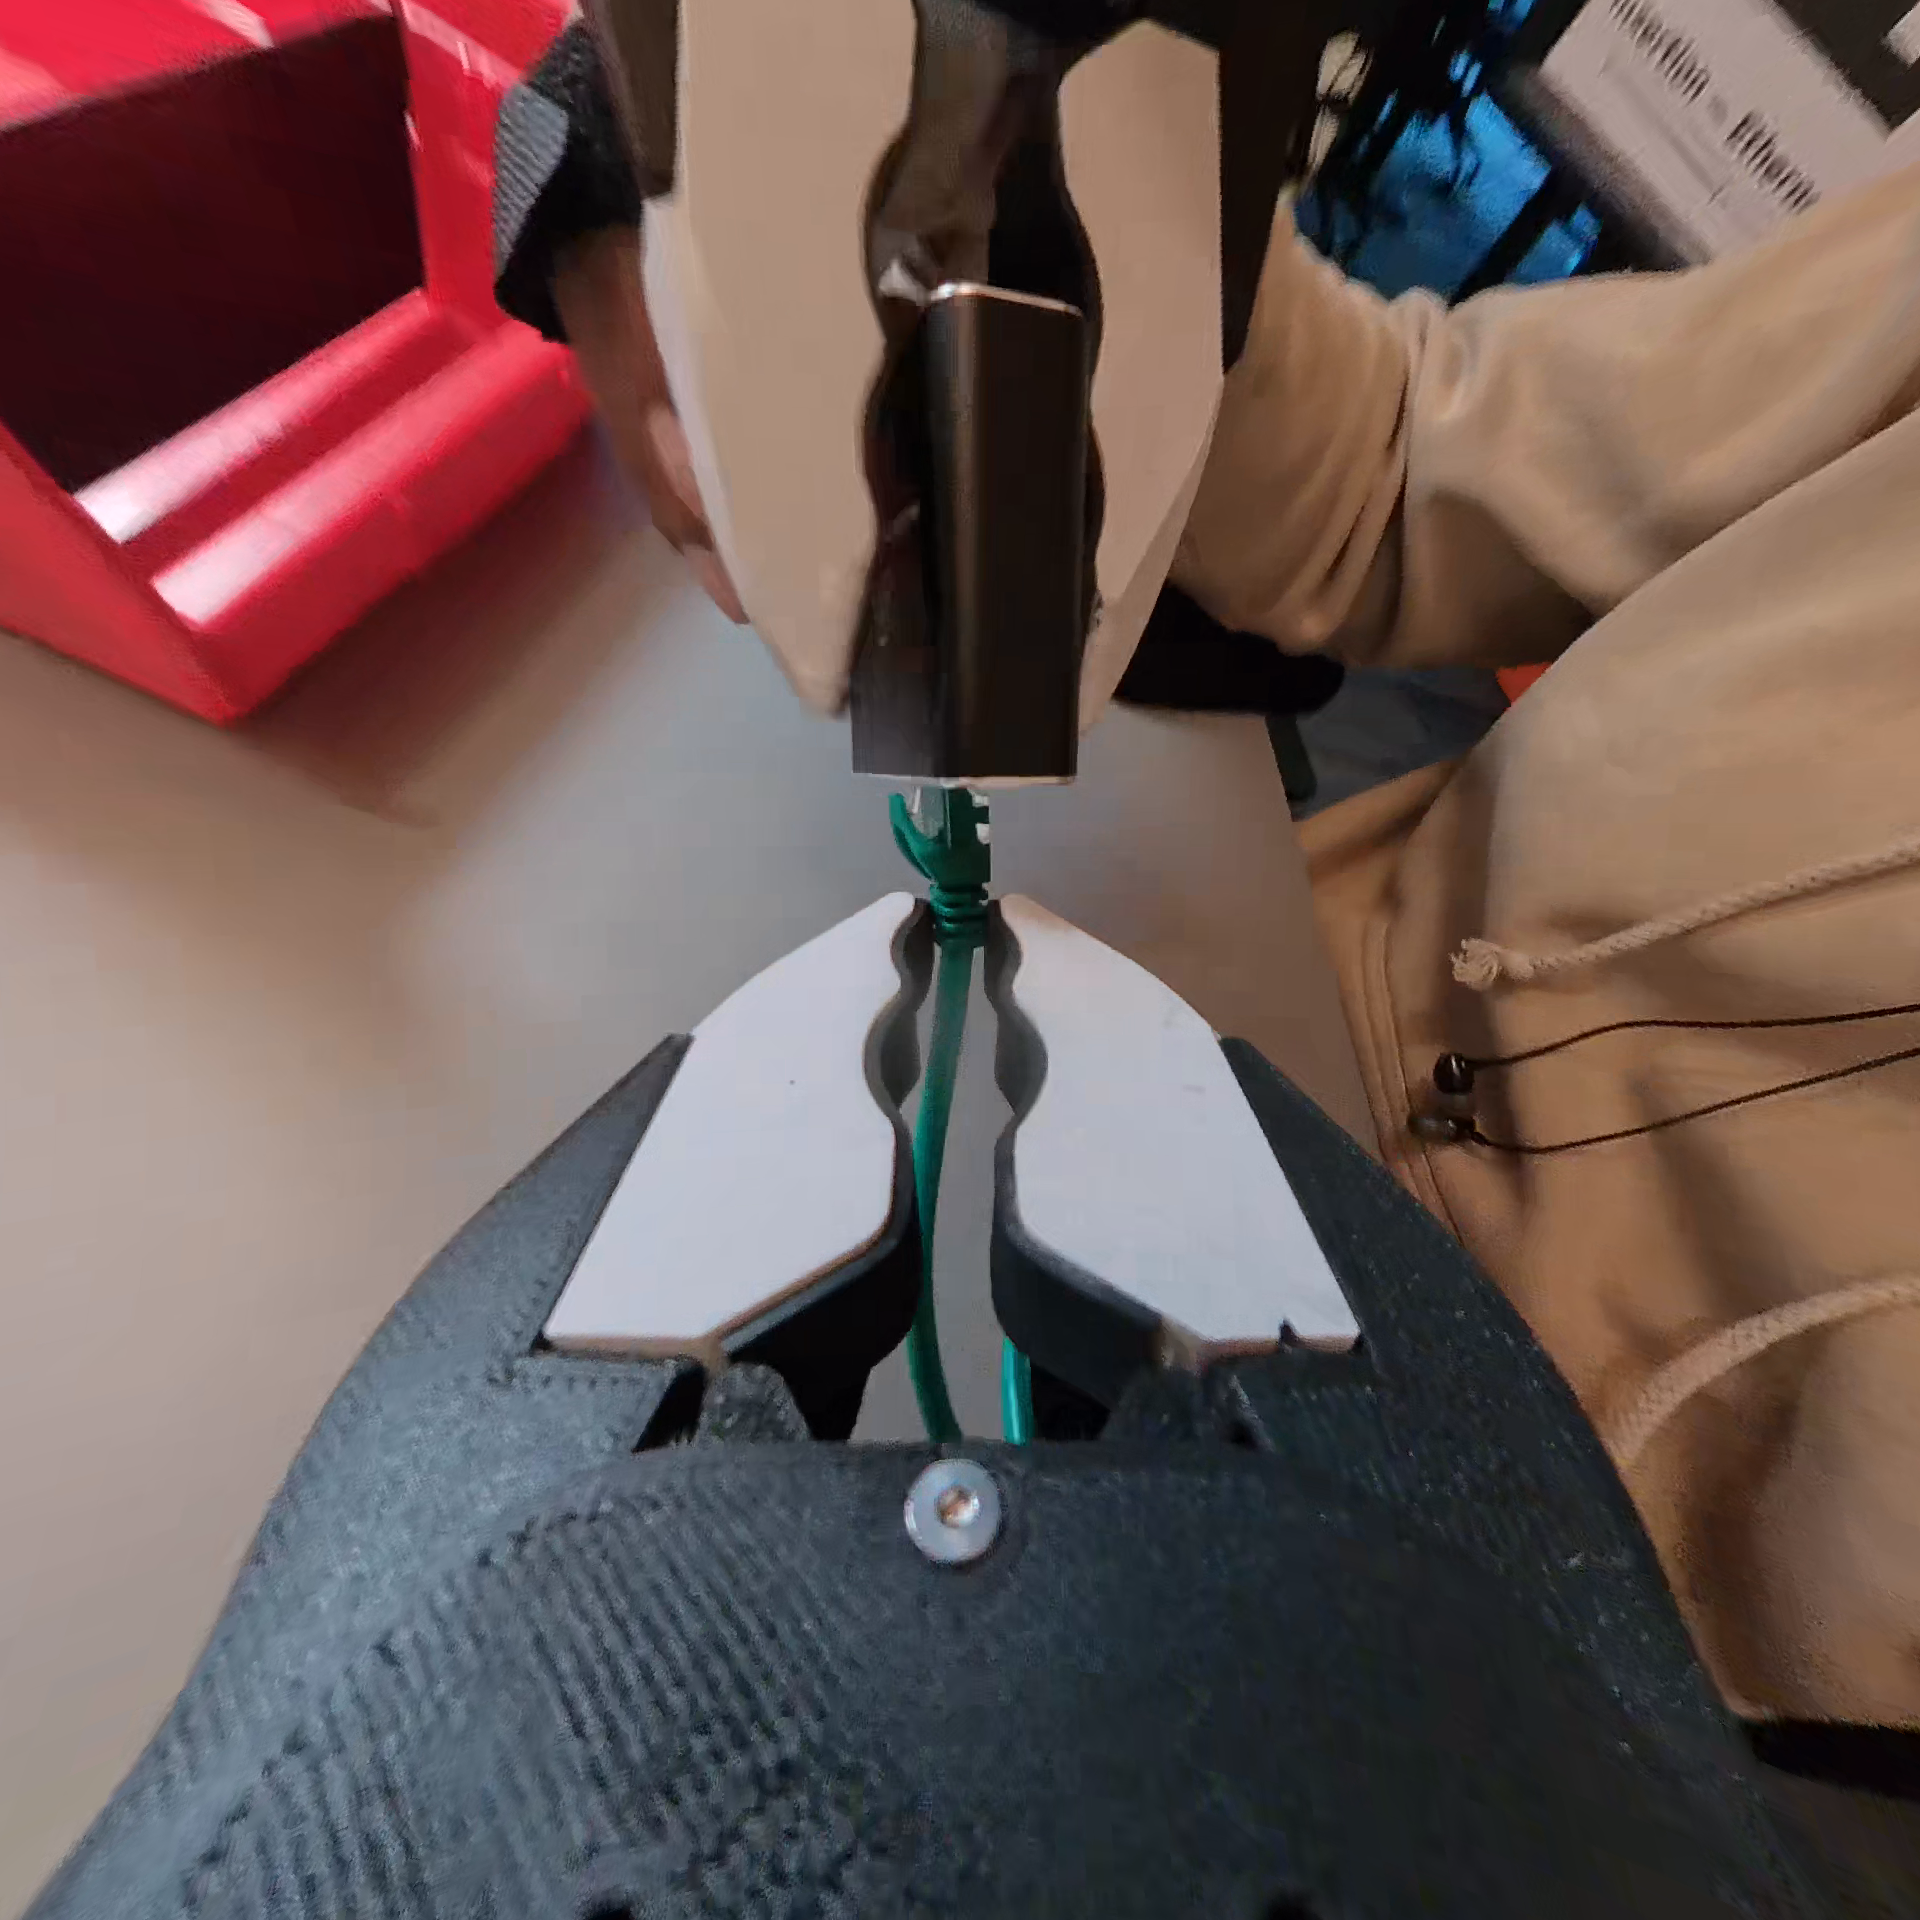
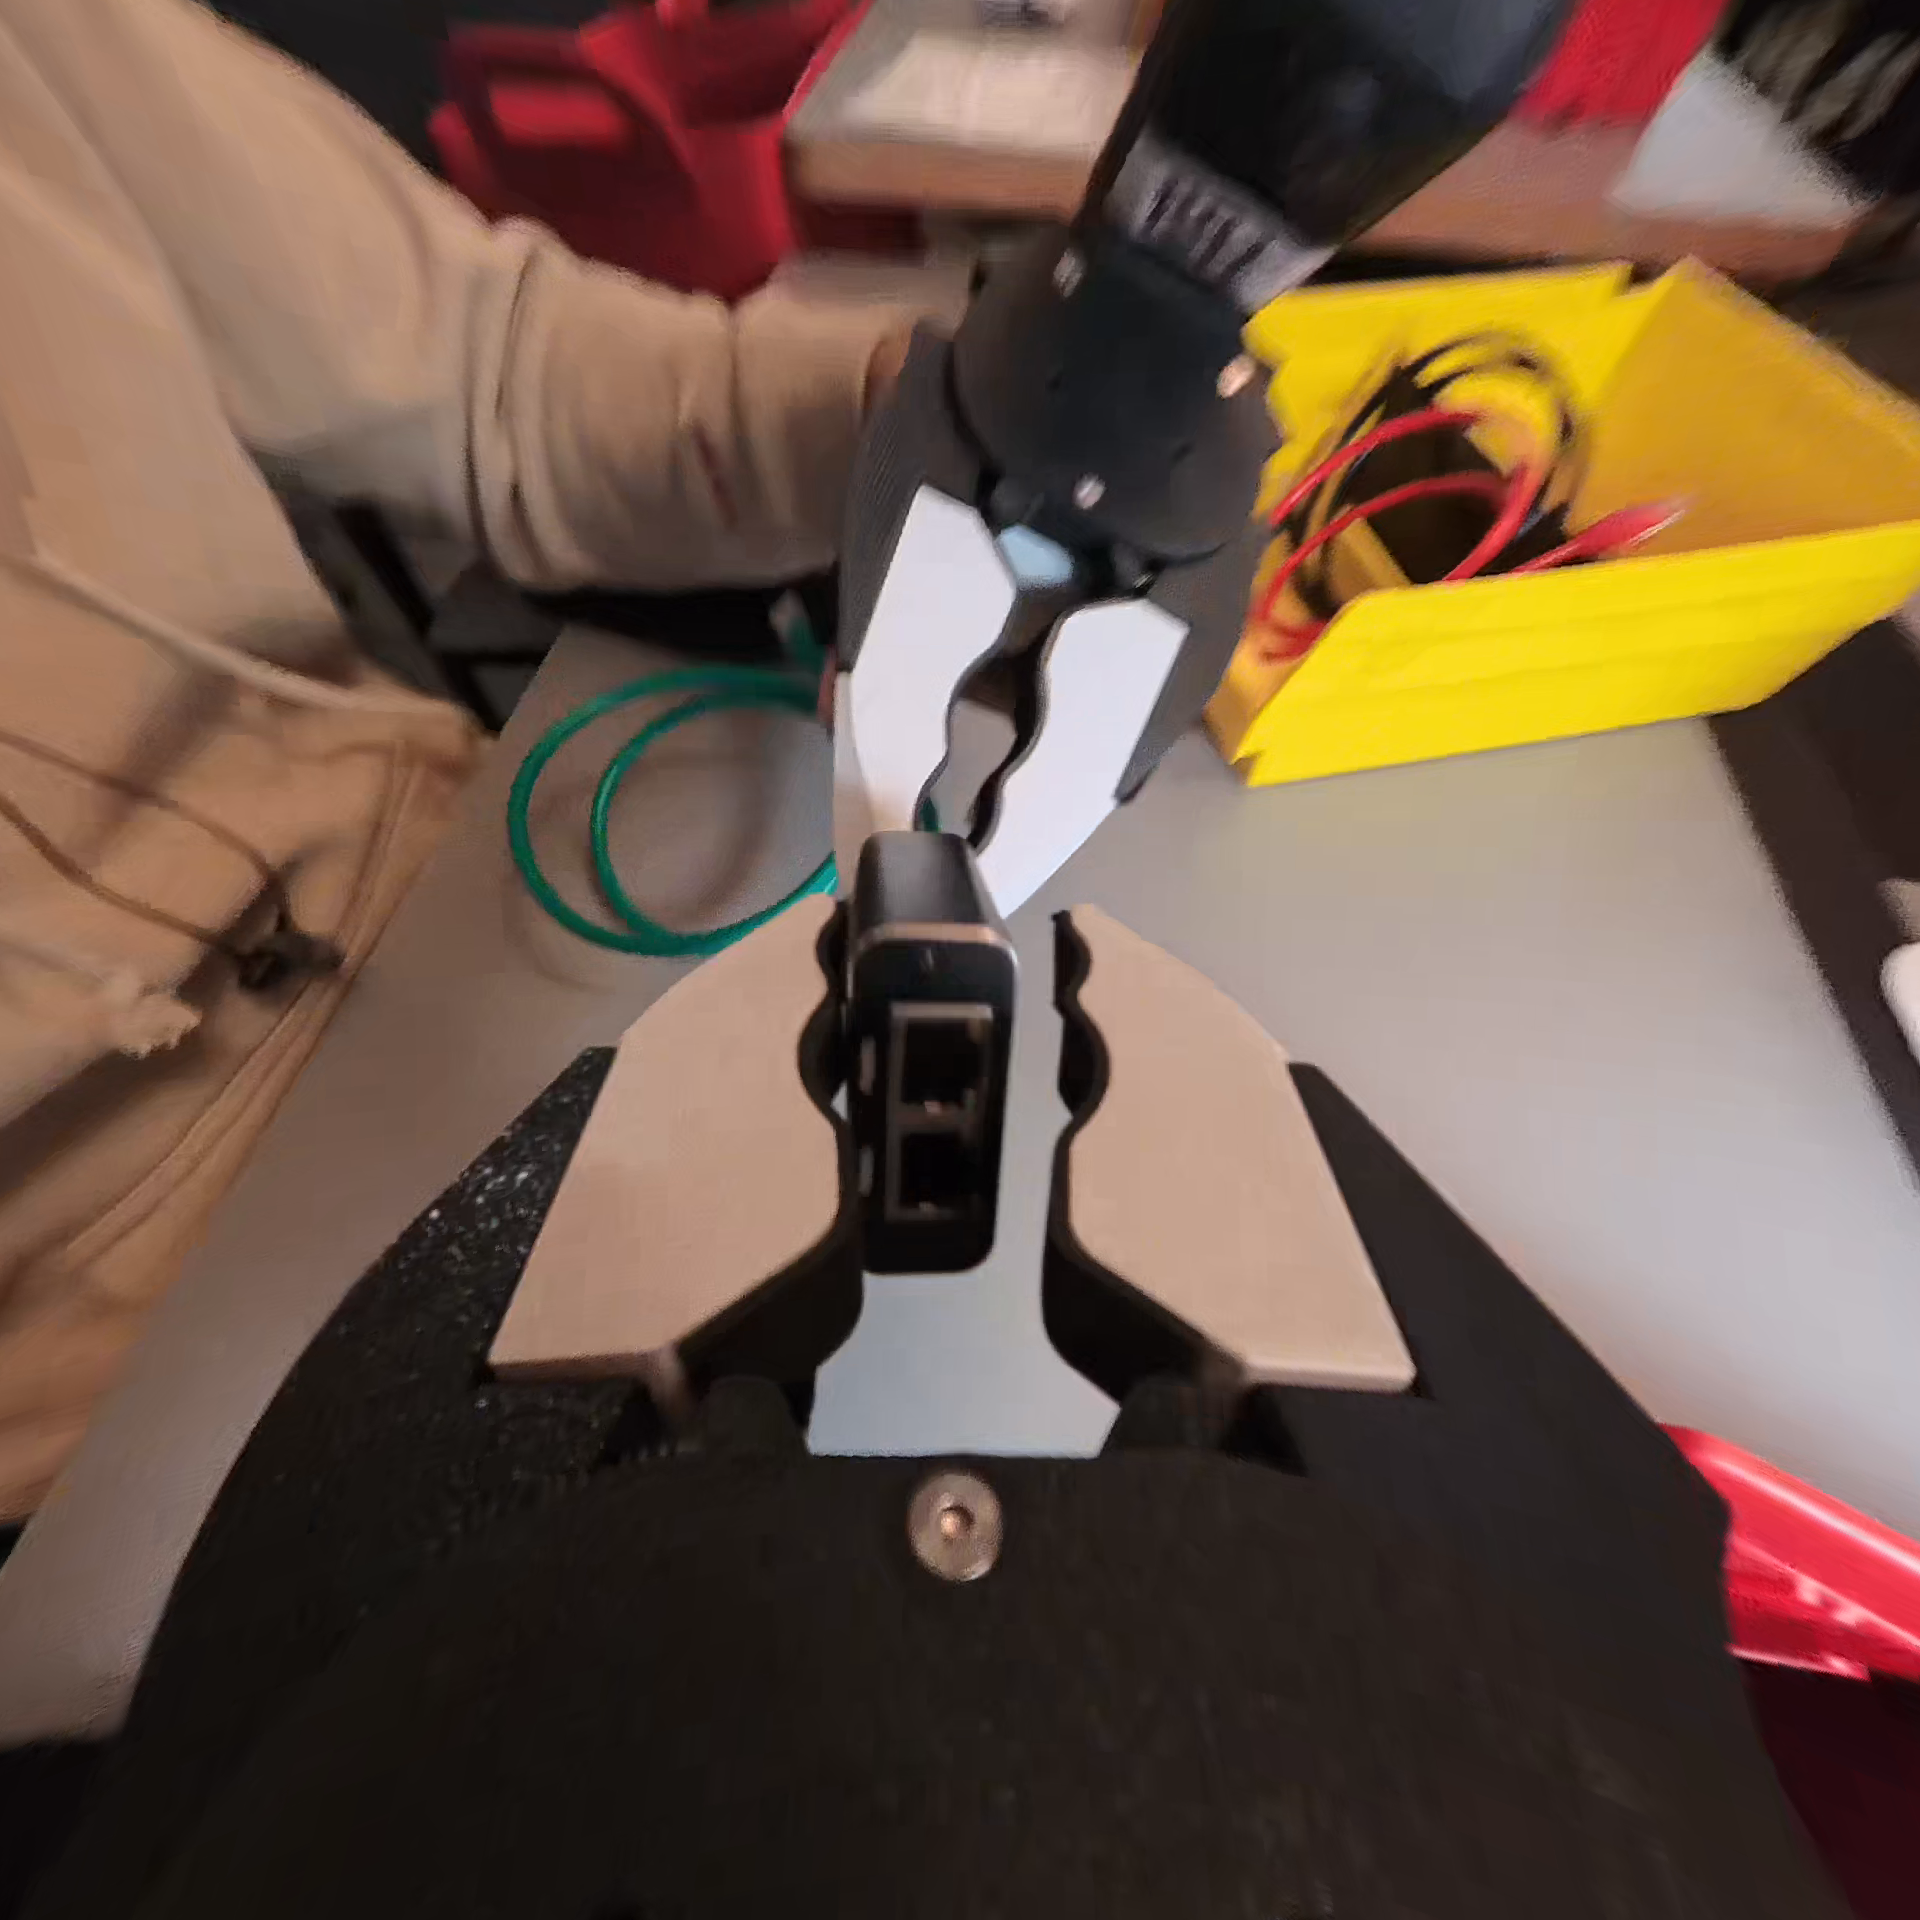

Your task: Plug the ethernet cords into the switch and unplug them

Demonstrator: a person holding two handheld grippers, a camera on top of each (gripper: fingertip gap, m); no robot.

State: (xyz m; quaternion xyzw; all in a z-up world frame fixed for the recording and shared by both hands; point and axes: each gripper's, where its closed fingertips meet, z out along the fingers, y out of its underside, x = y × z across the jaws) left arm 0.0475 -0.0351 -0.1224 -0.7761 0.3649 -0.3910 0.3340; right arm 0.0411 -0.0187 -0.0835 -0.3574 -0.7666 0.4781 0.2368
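in the left wrist view the left gripper (image 1: pixel 958 906) has its fingers (image 1: pixel 769 1122) pinching a green ethernet cord (image 1: pixel 935 1195) just behind its plug (image 1: pixel 940 831), the tips nearly touching around the ribbed boot. the cord runs back between the fingers and drops out of sight under the gripper body. the plug's tip meets the near end of the black switch (image 1: pixel 971 540); how far it sits inside the port cannot be made out. the switch is clamped between the fingers of the right gripper (image 1: pixel 966 675), which comes in from above, its upper part cut off by the frame. a person's beige sleeve (image 1: pixel 1455 436) fills the right side, and a red bin (image 1: pixel 239 416) stands on the table (image 1: pixel 312 1039) to the left.

in the right wrist view the right gripper (image 2: pixel 940 997) holds the switch (image 2: pixel 930 1081) against its left finger; a gap shows beside the right finger, so the grip on that side is hard to judge. 2 ports face the camera. beyond it the left gripper (image 2: pixel 951 831) is blurred, and the plug is hidden behind the switch. the green cord (image 2: pixel 665 810) loops on the table (image 2: pixel 1455 987) at left. farther right, a yellow bin (image 2: pixel 1558 623) holds red and black wires (image 2: pixel 1392 499), smeared by motion.
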